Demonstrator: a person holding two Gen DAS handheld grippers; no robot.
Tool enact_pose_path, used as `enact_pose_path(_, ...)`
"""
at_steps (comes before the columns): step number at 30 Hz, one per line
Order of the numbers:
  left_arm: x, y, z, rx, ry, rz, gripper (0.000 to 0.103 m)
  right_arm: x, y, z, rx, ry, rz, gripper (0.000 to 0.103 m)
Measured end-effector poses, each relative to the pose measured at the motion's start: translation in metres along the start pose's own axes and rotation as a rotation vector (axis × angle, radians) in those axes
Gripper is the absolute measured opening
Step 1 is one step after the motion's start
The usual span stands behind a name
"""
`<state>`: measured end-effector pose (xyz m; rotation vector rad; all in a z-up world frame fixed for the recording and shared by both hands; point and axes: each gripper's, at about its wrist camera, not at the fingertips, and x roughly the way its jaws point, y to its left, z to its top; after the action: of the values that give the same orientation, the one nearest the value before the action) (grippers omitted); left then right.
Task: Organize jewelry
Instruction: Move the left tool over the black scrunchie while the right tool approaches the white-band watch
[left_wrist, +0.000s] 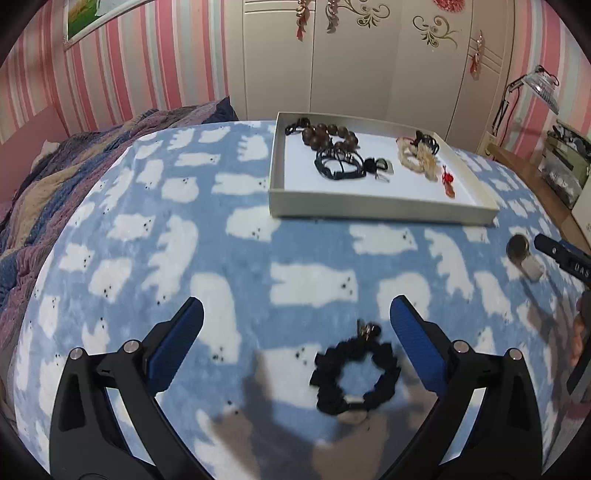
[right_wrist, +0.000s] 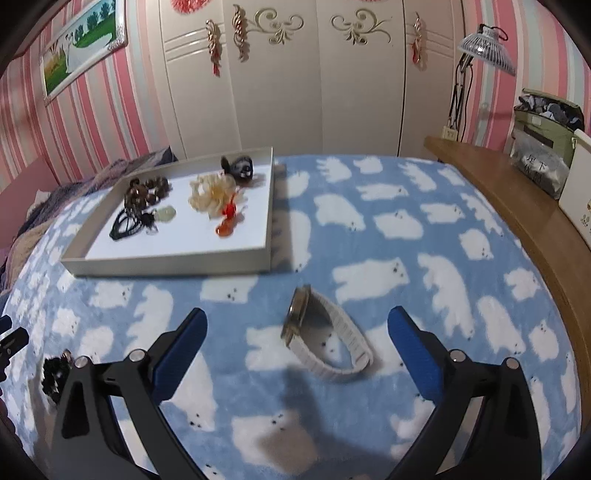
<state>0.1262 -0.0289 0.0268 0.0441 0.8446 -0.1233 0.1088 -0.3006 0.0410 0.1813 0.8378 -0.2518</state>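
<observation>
A shallow grey tray (left_wrist: 369, 207) (right_wrist: 166, 264) on the bed holds brown beads (left_wrist: 330, 136), black cords (left_wrist: 338, 164), pale bracelets (left_wrist: 415, 155) and a red charm (left_wrist: 447, 181). A black bead bracelet (left_wrist: 355, 373) lies on the blanket between the fingers of my open left gripper (left_wrist: 297, 325); it also shows in the right wrist view (right_wrist: 55, 373). A watch with a white strap (right_wrist: 325, 336) (left_wrist: 522, 254) lies between the fingers of my open right gripper (right_wrist: 297, 328). Neither gripper touches its item.
The bed is covered by a blue blanket with white bears (right_wrist: 369, 229). A wooden ledge (right_wrist: 517, 192) with bags and a lamp runs along the right. A striped knit throw (left_wrist: 55, 177) lies at the left. Wardrobe doors stand behind.
</observation>
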Motion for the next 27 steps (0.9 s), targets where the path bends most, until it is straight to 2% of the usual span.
enact_pose_path(2, 0.001, -0.001, -0.007, 0.013, -0.001, 0.019, 0.100, 0.008, 0.000, -0.006, 0.005, 0.040, -0.013, 0.098)
enact_pose_path(6, 0.010, -0.003, -0.016, 0.036, 0.033, 0.006, 0.100, 0.019, -0.001, -0.014, 0.013, 0.091, -0.004, 0.098)
enact_pose_path(11, 0.023, -0.002, -0.018, 0.040, 0.081, -0.002, 0.100, 0.019, -0.006, -0.013, 0.025, 0.064, -0.048, 0.098)
enact_pose_path(15, 0.029, 0.002, -0.020, 0.008, 0.108, -0.034, 0.100, 0.029, -0.009, -0.016, 0.033, 0.090, -0.062, 0.098)
enact_pose_path(20, 0.031, -0.004, -0.023, 0.021, 0.122, -0.056, 0.100, 0.040, -0.005, -0.018, 0.016, 0.099, -0.084, 0.098)
enact_pose_path(23, 0.032, -0.010, -0.024, 0.037, 0.128, -0.061, 0.100, 0.044, -0.003, -0.017, 0.004, 0.090, -0.134, 0.098)
enact_pose_path(27, 0.034, -0.013, -0.025, 0.046, 0.139, -0.062, 0.100, 0.049, -0.010, -0.015, 0.040, 0.092, -0.152, 0.098)
